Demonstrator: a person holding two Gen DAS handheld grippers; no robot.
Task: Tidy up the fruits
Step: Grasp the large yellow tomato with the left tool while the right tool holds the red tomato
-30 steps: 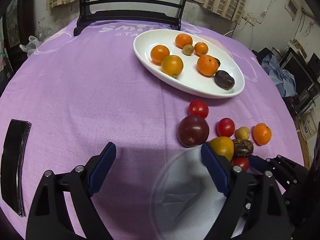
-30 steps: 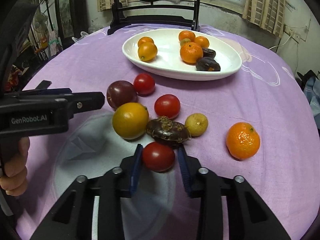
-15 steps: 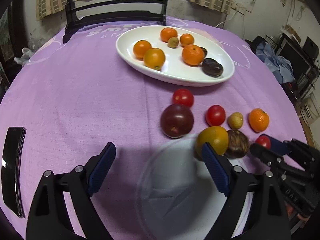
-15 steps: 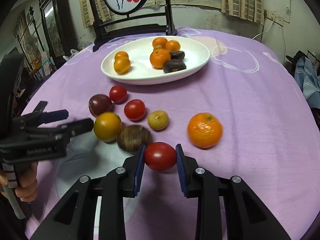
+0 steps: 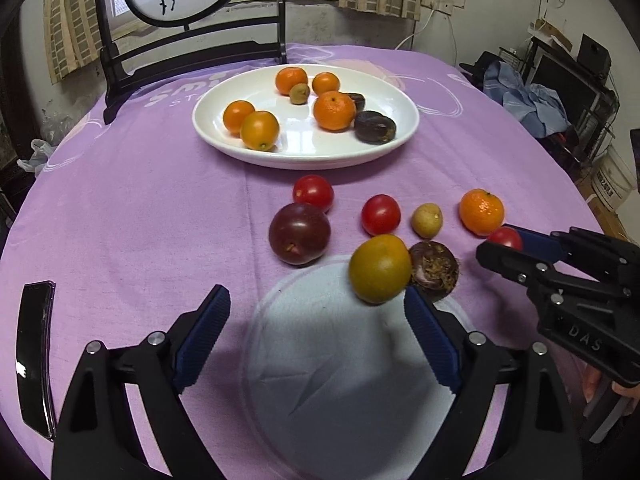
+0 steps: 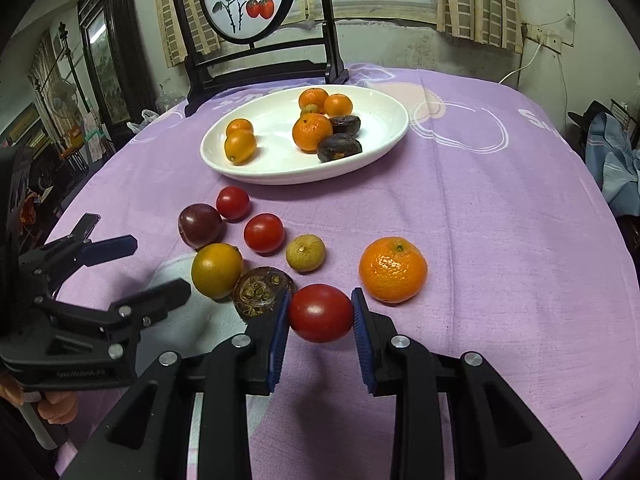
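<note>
My right gripper (image 6: pixel 320 298) is shut on a red tomato (image 6: pixel 320 313) and holds it just above the purple cloth, beside a mandarin (image 6: pixel 393 270). In the left wrist view the same tomato (image 5: pixel 505 238) shows between the right gripper's fingers at the right edge. My left gripper (image 5: pixel 316 304) stands open and empty, close to a yellow-orange fruit (image 5: pixel 379 268) and a brown shrivelled fruit (image 5: pixel 434 270). A dark plum (image 5: pixel 299 234), two more tomatoes (image 5: pixel 313 192) and a small yellow-green fruit (image 5: pixel 427 221) lie loose. The white plate (image 5: pixel 304 156) holds several oranges and dark fruits.
A black phone (image 5: pixel 34 360) lies at the table's left edge. A dark wooden chair (image 5: pixel 192 60) stands behind the plate. Clothes and boxes (image 5: pixel 532 104) crowd the room off the table's right side. A pale round patch (image 5: pixel 352 360) marks the cloth under my left gripper.
My right gripper has closed on the tomato and drawn it away from the pile toward the mandarin. My left gripper has shifted sideways and rolled a little, still open.
</note>
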